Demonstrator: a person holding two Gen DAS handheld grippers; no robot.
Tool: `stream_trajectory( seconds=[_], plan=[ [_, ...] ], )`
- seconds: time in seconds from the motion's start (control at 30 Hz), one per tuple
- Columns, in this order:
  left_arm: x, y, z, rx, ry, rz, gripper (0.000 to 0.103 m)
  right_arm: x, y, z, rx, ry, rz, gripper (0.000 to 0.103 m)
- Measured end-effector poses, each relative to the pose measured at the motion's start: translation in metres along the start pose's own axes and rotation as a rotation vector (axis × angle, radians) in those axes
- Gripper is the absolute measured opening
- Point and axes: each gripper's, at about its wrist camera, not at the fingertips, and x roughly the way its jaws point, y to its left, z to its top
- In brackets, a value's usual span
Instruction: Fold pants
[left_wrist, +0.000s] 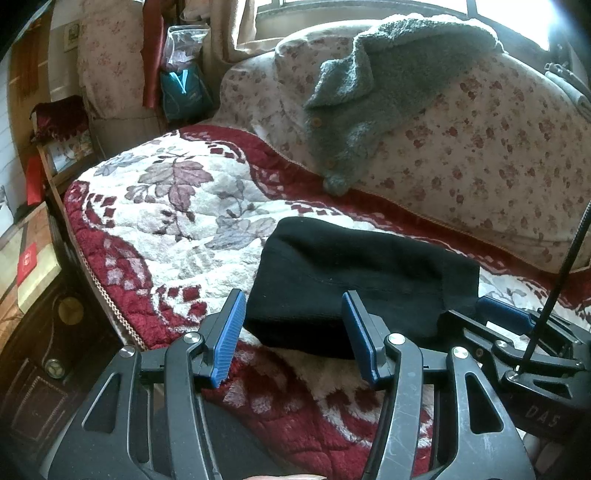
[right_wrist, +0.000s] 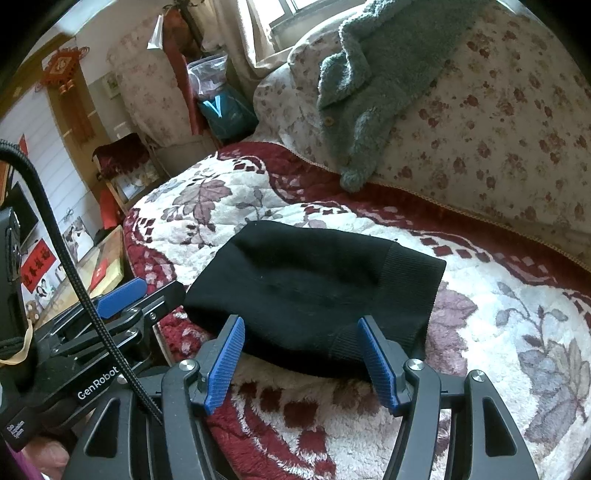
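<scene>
The black pants (left_wrist: 362, 266) (right_wrist: 314, 273) lie folded into a compact, roughly rectangular bundle on the red and white floral blanket (left_wrist: 177, 229) (right_wrist: 498, 332), ribbed cuff at the right end. My left gripper (left_wrist: 295, 299) hovers at the bundle's near left corner, its blue pads (left_wrist: 229, 332) spread wide and pressing on nothing. Over the near edge of the bundle, my right gripper (right_wrist: 301, 323) also stands open, the cloth's edge showing between its fingers without being pinched. Each gripper shows at the side of the other's view.
A grey-green fleece jacket (left_wrist: 369, 92) (right_wrist: 369, 74) drapes over a rolled floral quilt (left_wrist: 480, 147) along the back of the bed. A dark wooden cabinet (left_wrist: 44, 350) stands off the bed's left edge. A teal bag (left_wrist: 184, 92) sits by the curtain.
</scene>
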Motion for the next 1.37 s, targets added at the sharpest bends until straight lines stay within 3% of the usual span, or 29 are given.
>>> stream_trajectory(
  seconds=[0.73, 0.93, 1.1, 1.37],
  plan=[
    [0.009, 0.006, 0.001, 0.000, 0.010, -0.002, 0.054, 0.011, 0.000, 0.002, -0.002, 0.022, 0.001, 0.062],
    [0.008, 0.004, 0.002, 0.037, -0.037, 0.017, 0.054, 0.013, -0.001, 0.003, 0.005, 0.021, 0.007, 0.062],
    [-0.010, -0.013, 0.004, 0.091, -0.101, 0.009, 0.054, 0.002, -0.012, 0.004, 0.033, -0.010, 0.004, 0.062],
    [-0.026, -0.049, 0.010, 0.147, -0.088, -0.074, 0.054, -0.041, -0.049, 0.001, 0.096, -0.075, -0.036, 0.062]
  ],
)
